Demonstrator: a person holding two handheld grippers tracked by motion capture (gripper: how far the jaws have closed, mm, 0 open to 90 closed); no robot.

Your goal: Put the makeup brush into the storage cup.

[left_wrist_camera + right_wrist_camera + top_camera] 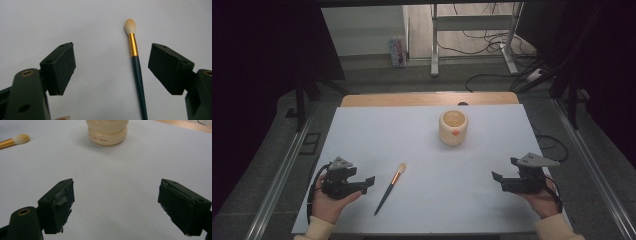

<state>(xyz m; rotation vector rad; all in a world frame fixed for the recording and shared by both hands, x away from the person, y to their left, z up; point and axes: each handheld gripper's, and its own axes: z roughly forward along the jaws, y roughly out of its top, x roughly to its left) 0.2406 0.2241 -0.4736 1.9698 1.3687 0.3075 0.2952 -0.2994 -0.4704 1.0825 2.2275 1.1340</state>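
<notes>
A brush (pixel 390 188) with a dark green handle, gold ferrule and pale bristles lies flat on the white table sheet (pixel 422 150), bristles pointing away from me. My left gripper (pixel 368 182) rests at the front left, open, just left of the brush handle. In the left gripper view the brush (pixel 136 62) lies between the spread jaws, nearer the right one, untouched. A cream round cup (pixel 453 127) stands upright toward the back centre. My right gripper (pixel 498 179) is open at the front right, empty. The right gripper view shows the cup (pixel 107 131) ahead and the brush tip (pixel 15 140) at far left.
The white sheet covers most of a wooden table whose back edge (pixel 427 99) shows bare. Beyond it lie a grey floor, cables and metal desk legs (pixel 434 45). Rails run along both sides of the table.
</notes>
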